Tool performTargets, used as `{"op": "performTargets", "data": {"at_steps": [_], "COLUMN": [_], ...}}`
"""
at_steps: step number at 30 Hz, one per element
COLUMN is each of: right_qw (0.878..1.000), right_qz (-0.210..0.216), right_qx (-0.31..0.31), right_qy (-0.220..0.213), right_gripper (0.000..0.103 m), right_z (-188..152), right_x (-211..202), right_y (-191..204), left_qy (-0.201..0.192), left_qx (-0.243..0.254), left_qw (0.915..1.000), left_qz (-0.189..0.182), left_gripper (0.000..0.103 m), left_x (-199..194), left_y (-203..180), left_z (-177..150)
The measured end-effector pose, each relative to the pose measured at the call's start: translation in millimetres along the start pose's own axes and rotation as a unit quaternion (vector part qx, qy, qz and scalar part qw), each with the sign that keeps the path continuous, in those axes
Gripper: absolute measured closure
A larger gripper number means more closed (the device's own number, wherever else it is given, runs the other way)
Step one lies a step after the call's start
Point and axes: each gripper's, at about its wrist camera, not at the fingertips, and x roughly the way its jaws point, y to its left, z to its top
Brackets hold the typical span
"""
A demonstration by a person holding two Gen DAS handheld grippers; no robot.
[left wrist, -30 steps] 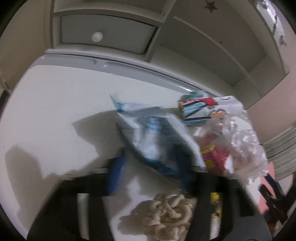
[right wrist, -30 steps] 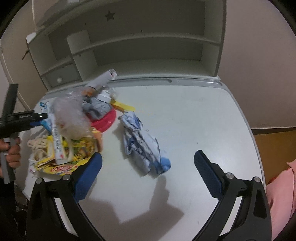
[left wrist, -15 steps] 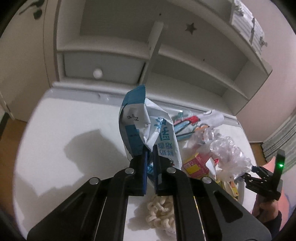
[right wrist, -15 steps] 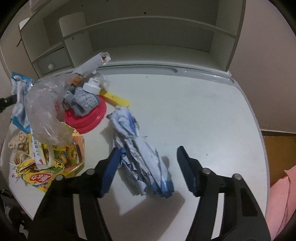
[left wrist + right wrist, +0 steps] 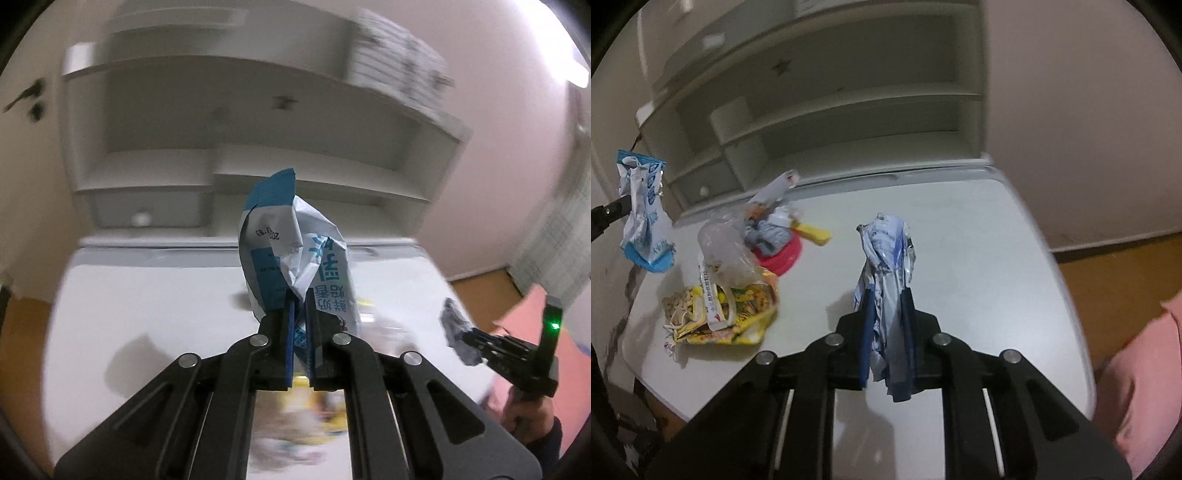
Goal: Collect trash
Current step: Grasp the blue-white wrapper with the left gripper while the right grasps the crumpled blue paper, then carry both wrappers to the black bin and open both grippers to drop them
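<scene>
left claw [image 5: 300,325] raised above the tabletop [image 5: 155,295], clamped on a blue-and-white snack bag [image 5: 295,254] standing upright. right claw [image 5: 888,332] clamped on a crumpled blue-white wrapper [image 5: 886,258], lifted off the tabletop. only the right wrist view shows sharply the remaining pile: yellow packet [image 5: 746,317], clear plastic bag [image 5: 726,251], red lid [image 5: 785,256].
</scene>
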Motion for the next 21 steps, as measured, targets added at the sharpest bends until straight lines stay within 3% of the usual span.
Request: {"op": "performTargets", "data": {"at_steps": [3, 6, 10, 12, 15, 18, 21], "right_qw": [0.999, 0.996, 0.985, 0.976, 0.960, 0.944, 0.930], "right_qz": [-0.015, -0.043, -0.092, -0.114, -0.147, -0.163, -0.177], "right_qx": [0.033, 0.071, 0.141, 0.182, 0.238, 0.287, 0.323], "right_qy": [-0.016, -0.031, -0.043, -0.041, -0.030, -0.015, 0.006], "right_gripper": [0.089, 0.089, 0.089, 0.088, 0.088, 0.088, 0.088], "right_z": [-18.5, -44.3, -94.9, -122.3, -165.7, -205.4, -238.3], "right_x": [-30.1, -64.4, -107.3, -120.6, -130.9, -130.4, -118.1], "right_y": [-29.6, -63.8, -125.5, -155.2, -194.7, -228.4, -253.6], "left_qy": [0.008, 0.030, 0.066, 0.086, 0.134, 0.164, 0.191], "left_qx": [0.037, 0.082, 0.147, 0.178, 0.229, 0.280, 0.318], "left_qw": [0.9984, 0.9914, 0.9710, 0.9572, 0.9268, 0.9015, 0.8819], "left_qz": [-0.043, -0.098, -0.177, -0.212, -0.266, -0.287, -0.291], "left_gripper": [0.099, 0.099, 0.099, 0.099, 0.099, 0.099, 0.099], "left_x": [10.9, 28.8, 55.2, 68.0, 90.3, 111.5, 138.4], "left_y": [-51.8, -116.3, -208.6, -249.4, -311.9, -352.0, -373.2], "left_z": [-6.3, -22.5, -57.4, -79.5, -129.4, -177.9, -219.0]}}
